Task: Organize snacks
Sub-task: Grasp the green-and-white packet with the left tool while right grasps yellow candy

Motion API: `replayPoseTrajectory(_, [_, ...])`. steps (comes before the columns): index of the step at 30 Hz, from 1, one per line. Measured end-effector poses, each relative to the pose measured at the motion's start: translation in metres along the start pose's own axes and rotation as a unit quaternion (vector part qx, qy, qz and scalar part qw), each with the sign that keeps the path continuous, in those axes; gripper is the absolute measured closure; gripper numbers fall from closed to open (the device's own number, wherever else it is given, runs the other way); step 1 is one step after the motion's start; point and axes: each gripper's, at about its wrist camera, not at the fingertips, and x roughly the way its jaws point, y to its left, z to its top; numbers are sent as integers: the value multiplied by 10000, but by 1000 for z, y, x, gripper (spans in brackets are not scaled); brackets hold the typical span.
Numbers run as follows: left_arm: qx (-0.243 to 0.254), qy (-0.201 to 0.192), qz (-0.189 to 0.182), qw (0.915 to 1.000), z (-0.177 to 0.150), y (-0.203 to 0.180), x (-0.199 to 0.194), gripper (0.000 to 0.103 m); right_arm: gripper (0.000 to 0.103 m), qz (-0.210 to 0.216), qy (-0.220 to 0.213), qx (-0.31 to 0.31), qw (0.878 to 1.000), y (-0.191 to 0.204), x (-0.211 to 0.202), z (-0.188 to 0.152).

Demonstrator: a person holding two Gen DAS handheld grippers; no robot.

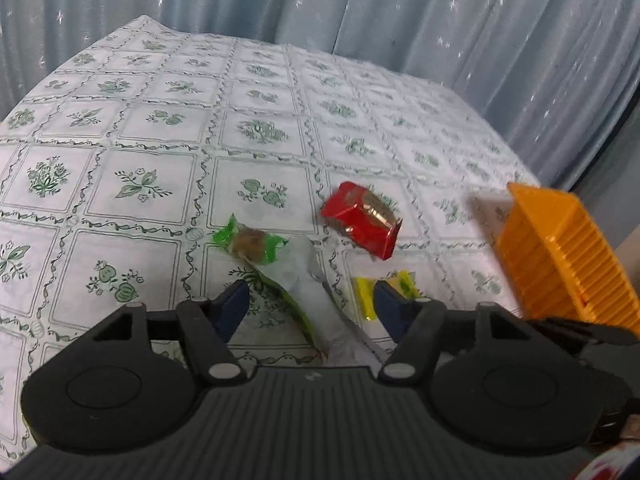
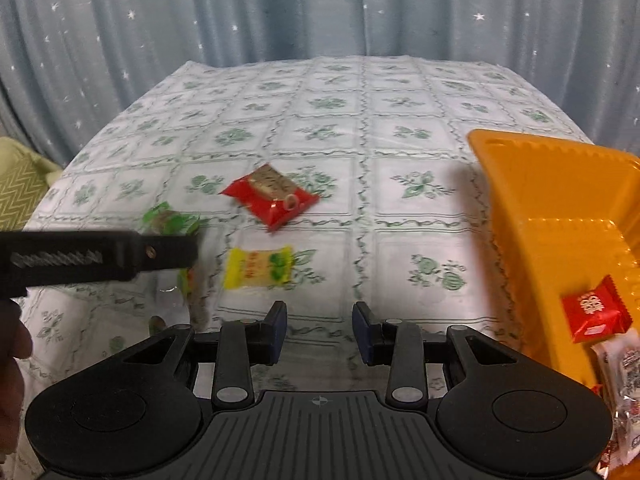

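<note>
Crinkly foil and glossy plastic wrappers are lying on the floral tablecloth (image 2: 400,128): a red snack packet (image 2: 272,199), a yellow candy (image 2: 258,268) near my right claw (image 2: 320,330), and a green-wrapped sweet (image 1: 250,245) beside a long green-edged pouch (image 1: 310,300). My left claw (image 1: 310,306) is hovering spread wide around that pouch, not gripping; my right claw's jaws are also standing apart, holding nothing. I'm seeing the ribbed orange plastic basket (image 2: 532,184) at the right, holding a small red packet (image 2: 594,310)
</note>
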Motion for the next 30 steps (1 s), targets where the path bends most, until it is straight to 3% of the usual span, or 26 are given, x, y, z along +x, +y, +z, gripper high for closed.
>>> replayPoseTrajectory(4, [296, 103, 182, 9993, -3, -5, 10, 58, 66, -18, -31, 3, 10000, -3, -1, 1])
replayPoseTrajectory(13, [837, 237, 180, 9960, -12, 13, -7, 74, 66, 269, -272, -544, 9978, 9, -2, 2])
replayPoseTrajectory(22, [763, 229, 133, 9967, -15, 30, -17, 76, 66, 551, -427, -887, 9936, 30, 16, 6])
replayPoseTrajectory(24, [769, 221, 136, 9967, -15, 30, -16, 76, 51, 427, -477, -983, 9931, 34, 23, 5])
replayPoseTrajectory(25, [764, 226, 131, 9967, -15, 30, -16, 76, 37, 386, -507, -982, 9931, 34, 25, 5])
replayPoseTrajectory(30, [802, 189, 162, 9965, -17, 29, -14, 76, 34, 332, -595, -750, 9949, 32, 34, 5])
